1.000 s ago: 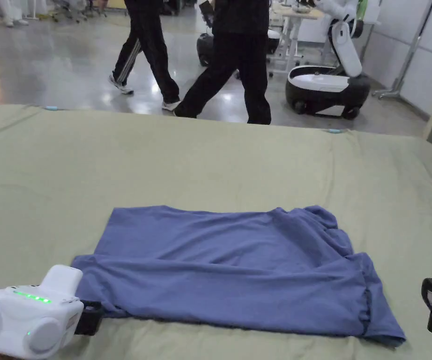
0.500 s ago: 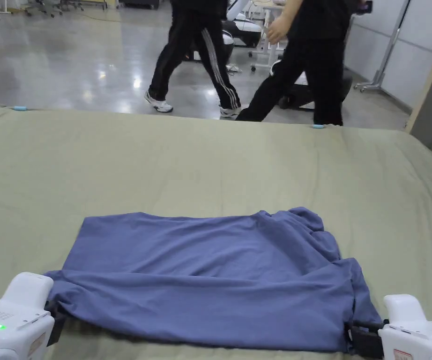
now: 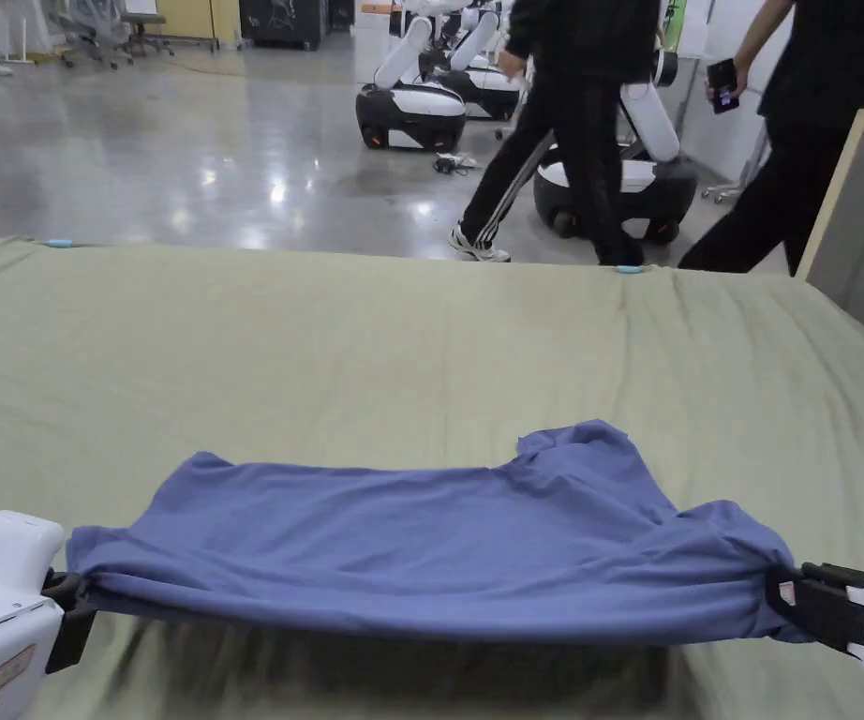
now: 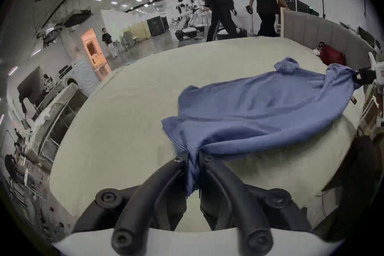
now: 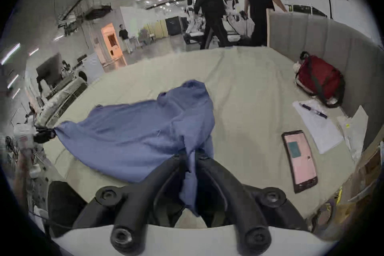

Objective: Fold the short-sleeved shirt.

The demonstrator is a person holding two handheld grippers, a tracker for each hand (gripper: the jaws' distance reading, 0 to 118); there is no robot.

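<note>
While its far part rests on the pale green sheet (image 3: 374, 347), the blue shirt (image 3: 439, 553) has its near edge lifted and pulled into a taut line, with a dark shadow on the sheet beneath it. The cloth is a plain, soft blue, creased in long shallow folds, and a rumpled bump stands up at its far right side. Its two near corners are bunched to points where they are pinched.

The shirt hangs stretched between the two tools. At the near left corner, the left gripper (image 4: 192, 158) has both black jaws closed tight on a gathered wad of the blue fabric, which runs down between them. At the near right corner, the right gripper (image 5: 190, 153) likewise has its jaws pressed together on a strip of the shirt. In the head view the left gripper (image 3: 69, 600) and right gripper (image 3: 791, 591) sit at opposite ends of the raised edge, well apart.
</note>
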